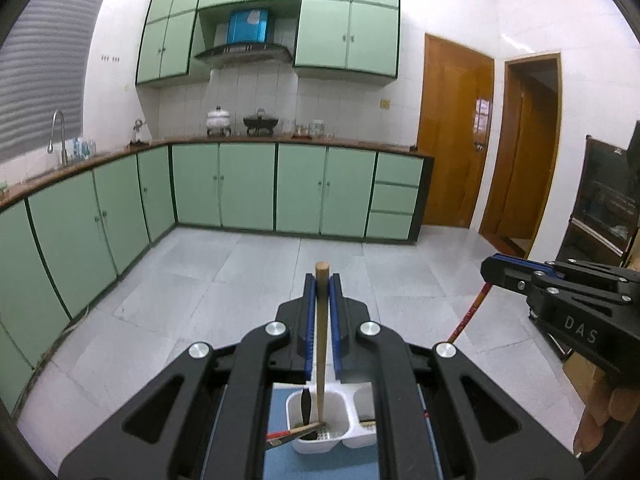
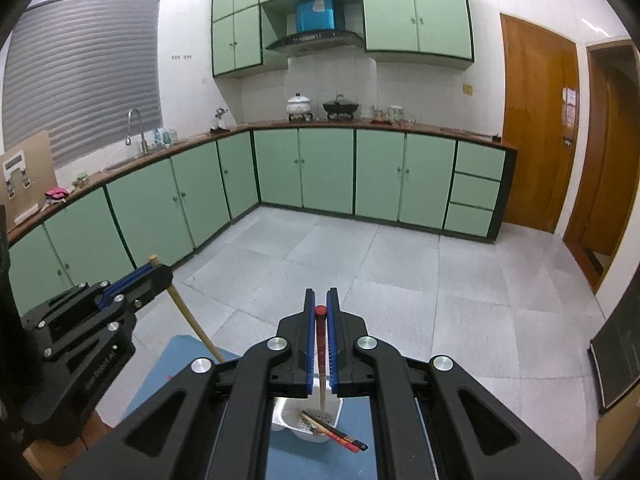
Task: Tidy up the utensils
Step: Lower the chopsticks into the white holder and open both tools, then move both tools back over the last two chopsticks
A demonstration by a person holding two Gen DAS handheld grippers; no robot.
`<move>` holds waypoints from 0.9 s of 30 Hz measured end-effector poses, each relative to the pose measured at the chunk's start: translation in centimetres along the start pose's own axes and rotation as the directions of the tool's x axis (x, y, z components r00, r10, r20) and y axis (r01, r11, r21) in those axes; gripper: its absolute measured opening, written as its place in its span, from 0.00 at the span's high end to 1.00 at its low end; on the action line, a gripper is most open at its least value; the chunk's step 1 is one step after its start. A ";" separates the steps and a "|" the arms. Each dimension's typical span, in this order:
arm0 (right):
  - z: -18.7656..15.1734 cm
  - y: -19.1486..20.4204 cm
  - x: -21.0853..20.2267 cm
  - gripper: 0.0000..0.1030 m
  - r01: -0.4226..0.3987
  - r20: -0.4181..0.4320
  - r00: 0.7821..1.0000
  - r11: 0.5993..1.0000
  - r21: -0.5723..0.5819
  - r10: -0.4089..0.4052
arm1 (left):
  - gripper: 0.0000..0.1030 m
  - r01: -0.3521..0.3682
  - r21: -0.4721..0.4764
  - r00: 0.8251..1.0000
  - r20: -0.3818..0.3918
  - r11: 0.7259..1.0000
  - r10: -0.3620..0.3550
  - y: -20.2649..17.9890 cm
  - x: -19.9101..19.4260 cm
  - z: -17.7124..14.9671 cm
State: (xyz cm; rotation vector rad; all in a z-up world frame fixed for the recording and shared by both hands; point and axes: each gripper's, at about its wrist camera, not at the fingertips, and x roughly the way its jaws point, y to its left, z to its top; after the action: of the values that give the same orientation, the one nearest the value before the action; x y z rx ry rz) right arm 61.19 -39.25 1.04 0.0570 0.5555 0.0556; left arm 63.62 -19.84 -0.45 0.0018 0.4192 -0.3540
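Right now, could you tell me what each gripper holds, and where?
Left gripper clamps a wooden chopstick near its top; right gripper clamps a red-topped chopstick likewise.

White two-compartment plastic utensil holder stood on blue mat; plain wooden chopstick upright in its left compartment; red-and-black chopsticks leaned over the rim.

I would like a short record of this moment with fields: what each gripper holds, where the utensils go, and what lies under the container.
left gripper: shut on a plain wooden chopstick, held upright, lower end inside the holder
right gripper: shut on a red-topped chopstick, held upright over the holder
white utensil holder: at least two compartments; other utensils already lean in it
blue mat: lies under the holder
background: green kitchen cabinets, tiled floor
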 end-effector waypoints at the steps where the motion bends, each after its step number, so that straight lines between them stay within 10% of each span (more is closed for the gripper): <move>1: -0.5 -0.1 0.6 0.95 0.000 -0.010 1.000 1.000 0.002 0.000 | 0.94 -0.002 0.000 1.000 -0.011 1.000 0.002 0.1 0.6 -0.7; 16: -4.7 -2.2 -1.5 0.80 -0.022 -0.016 1.000 0.998 0.052 0.022 | 0.79 0.014 -0.007 0.997 -0.079 1.000 -0.014 2.8 -1.4 -3.9; 27: -18.3 0.4 -15.5 0.69 -0.009 0.125 0.992 0.998 -0.056 0.016 | 0.31 -0.034 0.020 0.999 -0.012 0.999 0.034 4.5 -15.3 -11.8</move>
State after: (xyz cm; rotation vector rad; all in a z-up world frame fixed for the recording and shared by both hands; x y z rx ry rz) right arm 38.35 -39.20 -6.26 0.0099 0.4274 0.0787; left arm 47.39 -9.64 -5.44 0.0305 0.4276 -0.3245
